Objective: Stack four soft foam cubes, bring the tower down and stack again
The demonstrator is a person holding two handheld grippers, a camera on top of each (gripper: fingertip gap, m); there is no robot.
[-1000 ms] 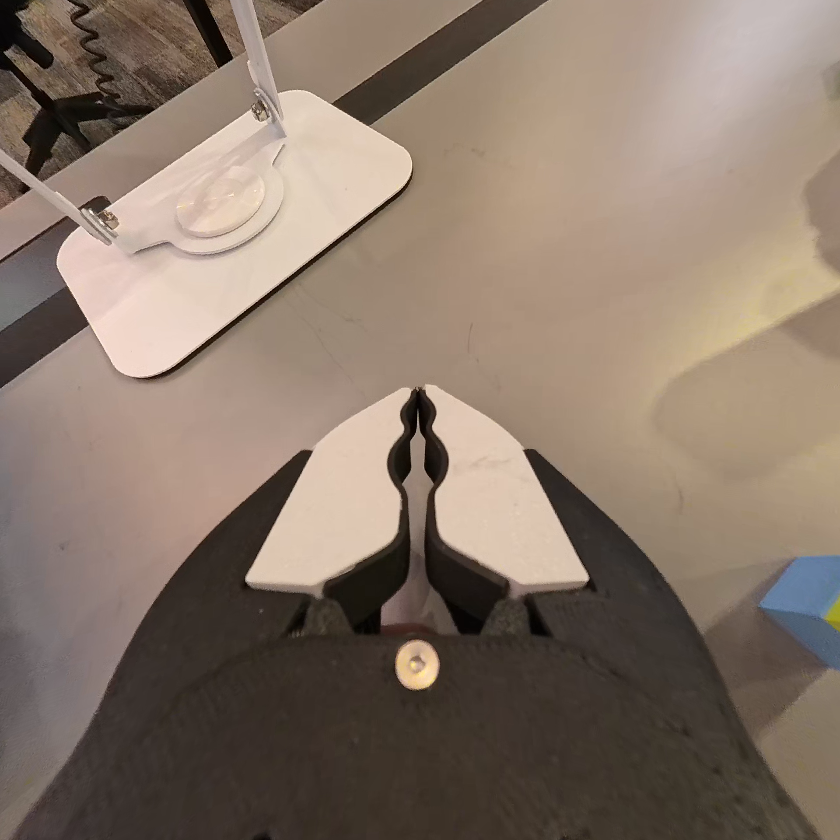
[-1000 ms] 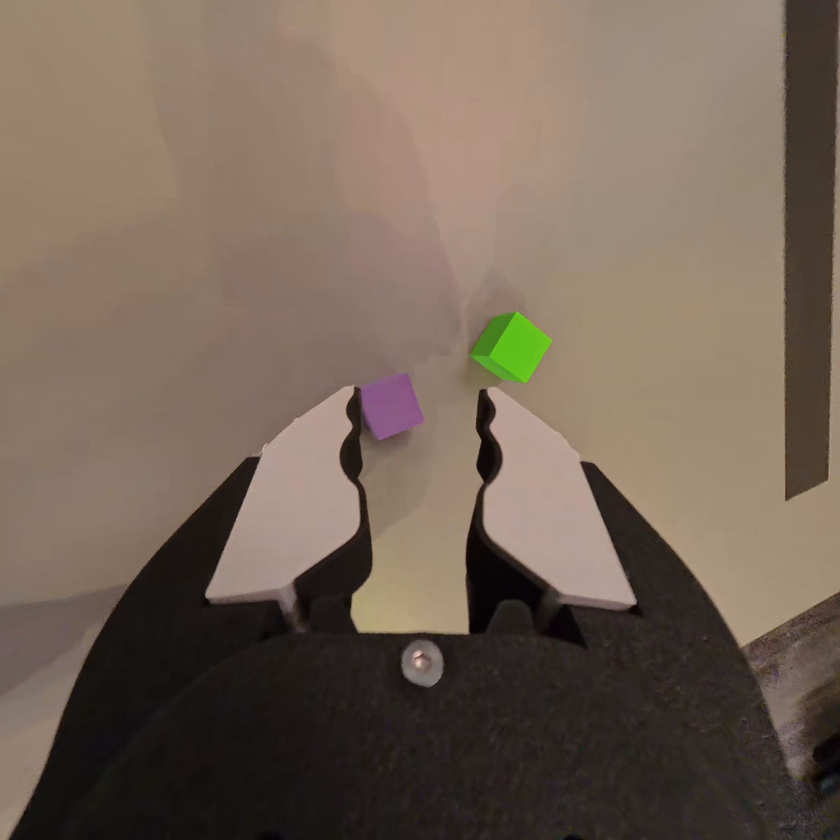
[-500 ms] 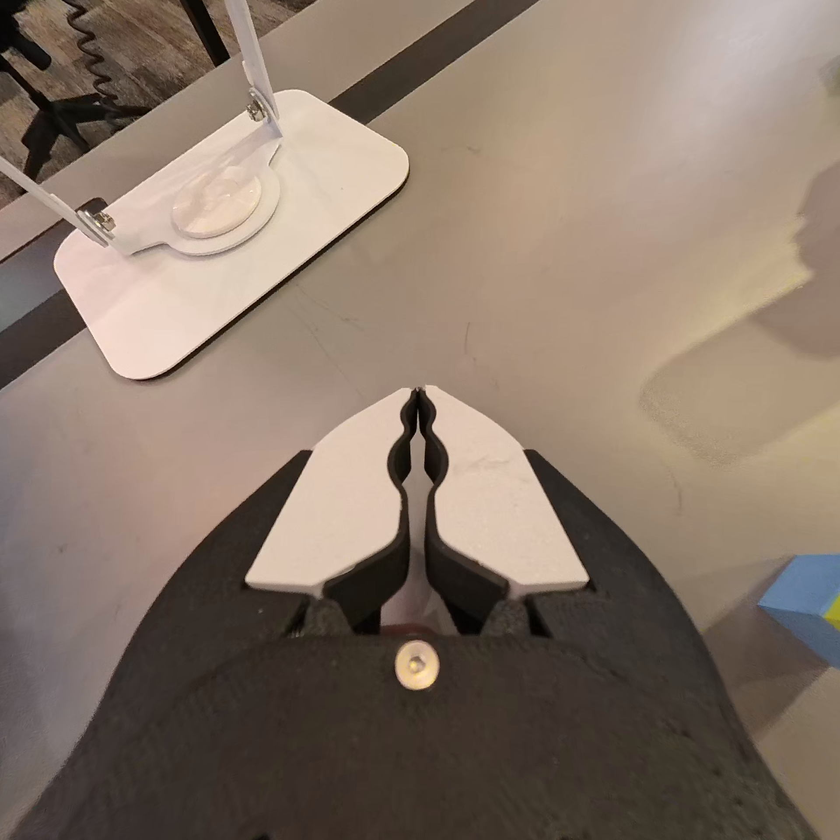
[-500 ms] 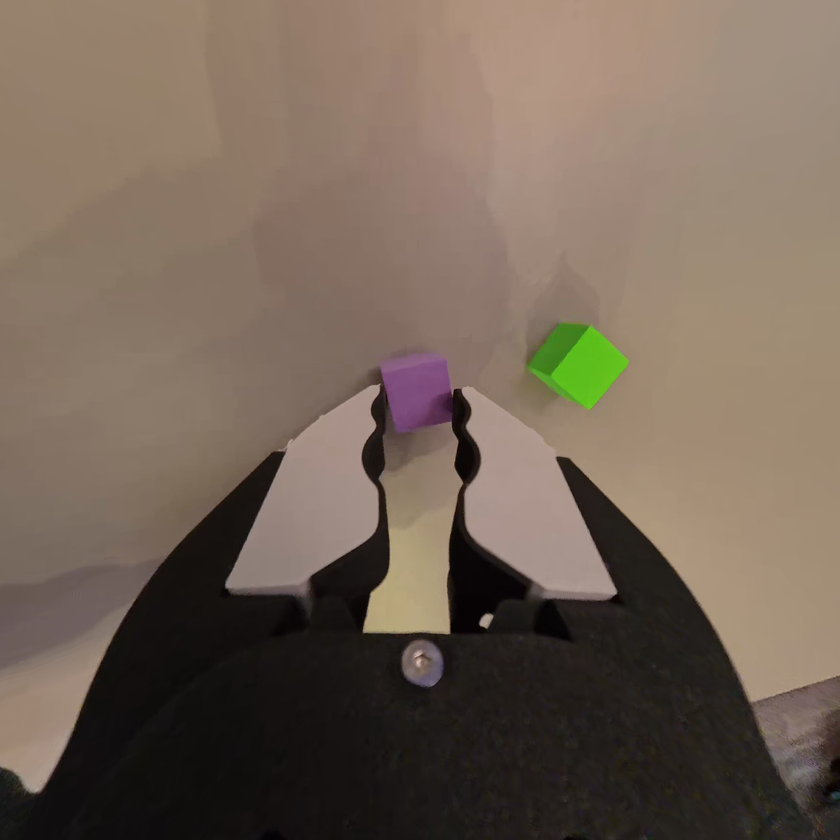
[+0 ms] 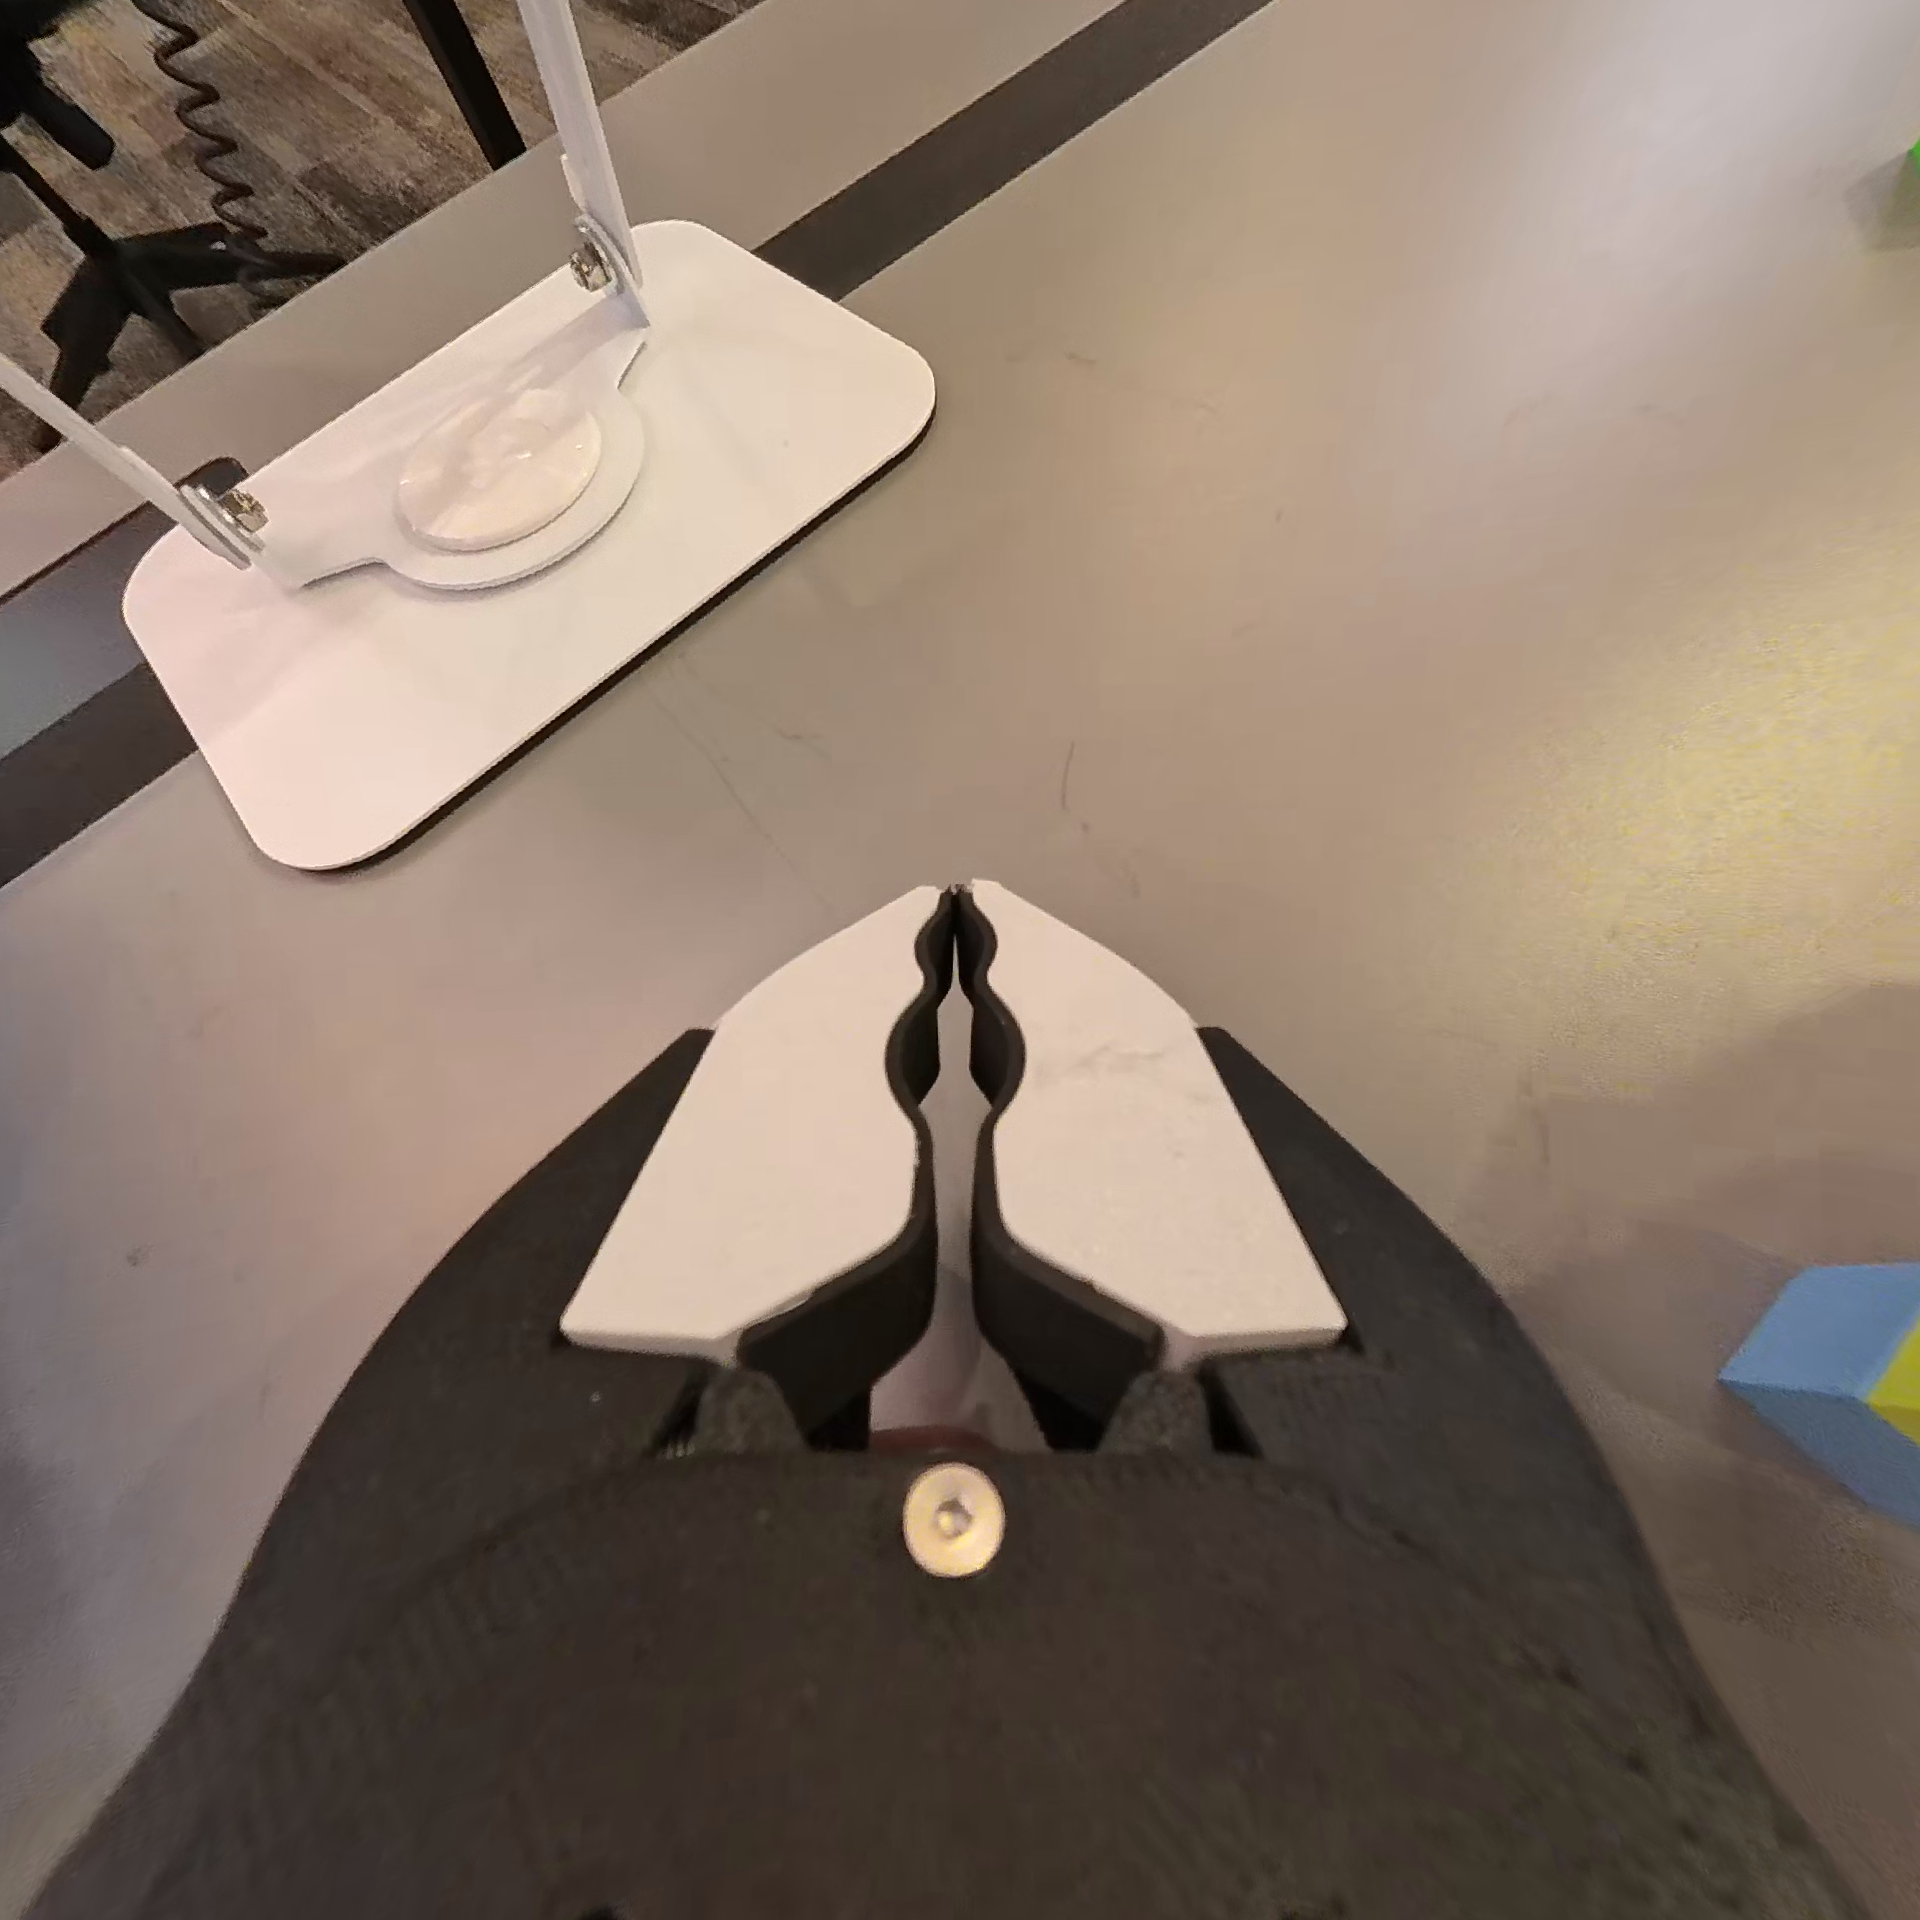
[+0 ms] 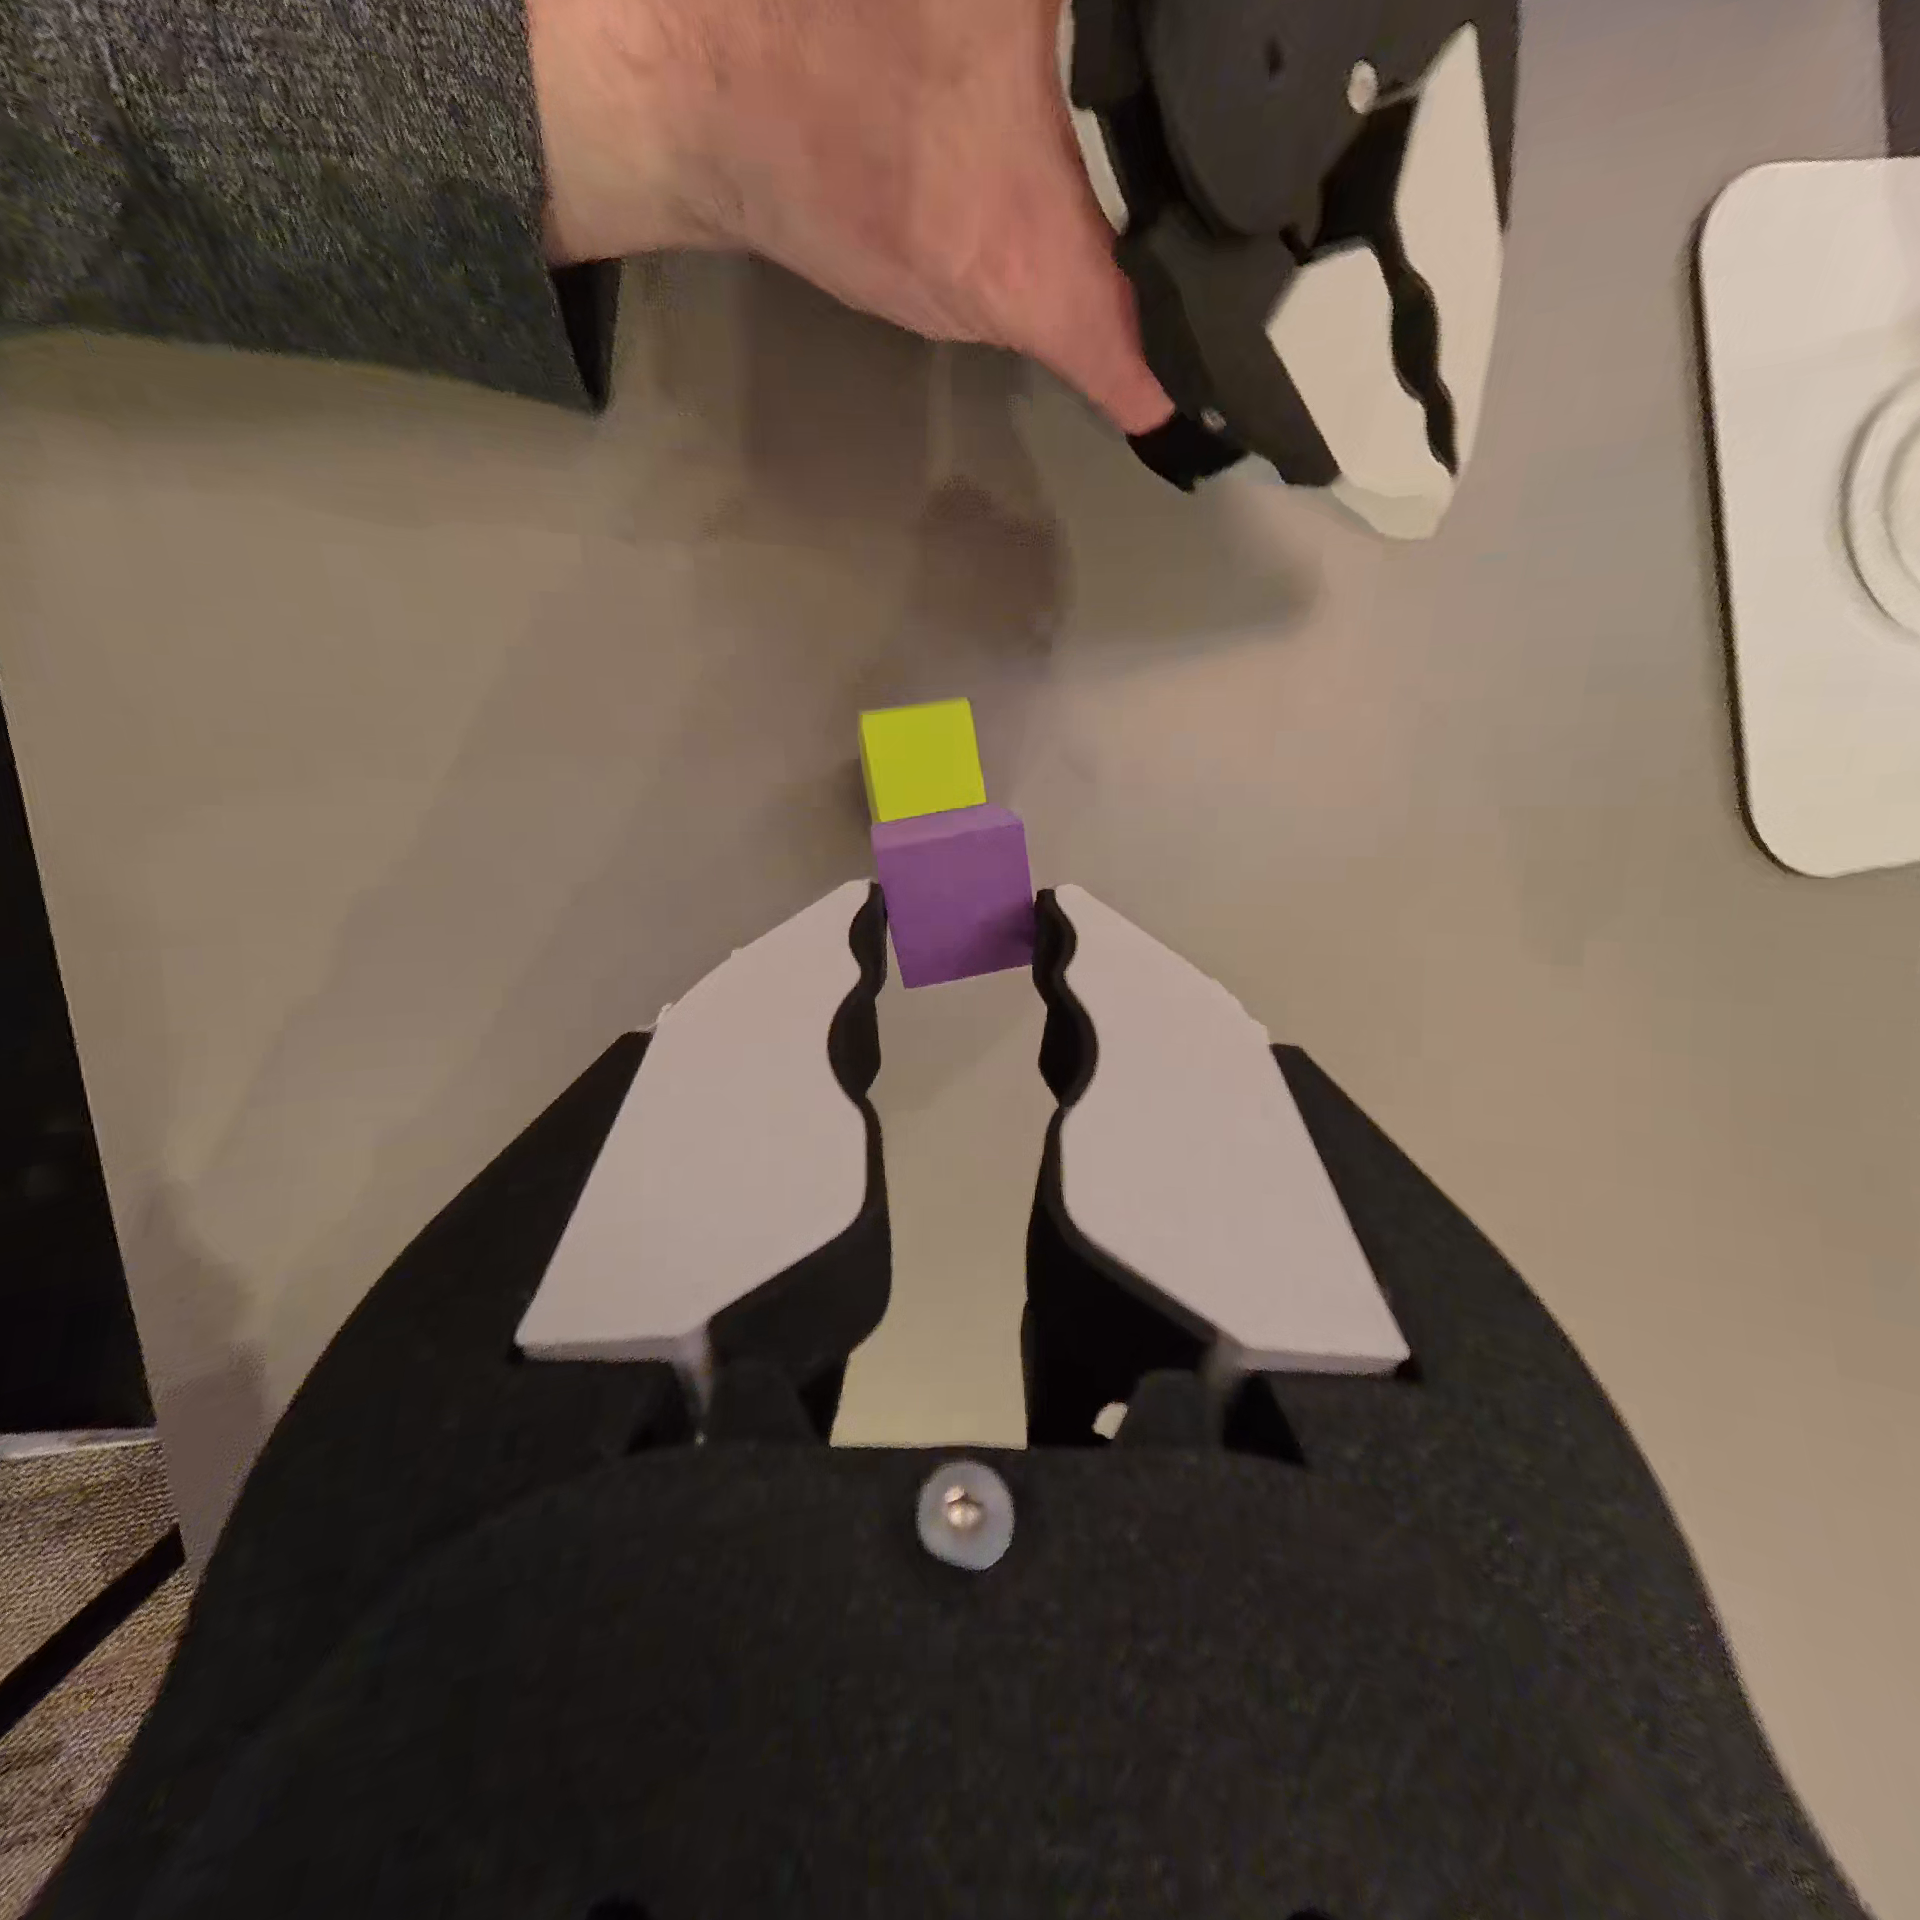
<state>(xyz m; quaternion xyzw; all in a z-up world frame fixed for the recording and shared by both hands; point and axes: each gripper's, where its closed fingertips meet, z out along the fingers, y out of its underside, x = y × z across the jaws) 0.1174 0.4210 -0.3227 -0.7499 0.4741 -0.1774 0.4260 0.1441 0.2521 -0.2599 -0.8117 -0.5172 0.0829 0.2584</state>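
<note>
Blue cube (image 5: 1829,1382) and green cube (image 5: 1910,197) cut by the right edge. White stand (image 6: 1829,499) cropped too. Yellow cube's (image 6: 920,758) lower edge hidden behind purple cube (image 6: 956,899).

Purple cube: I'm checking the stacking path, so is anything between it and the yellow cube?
Nothing visible. The right hand-held gripper grips the purple cube, with the yellow cube directly beyond. The left hand-held gripper sits well off to the side.

Black claw (image 6: 956,914), white fingers (image 6: 727,1164), grey knit sleeve (image 6: 260,177)
</note>
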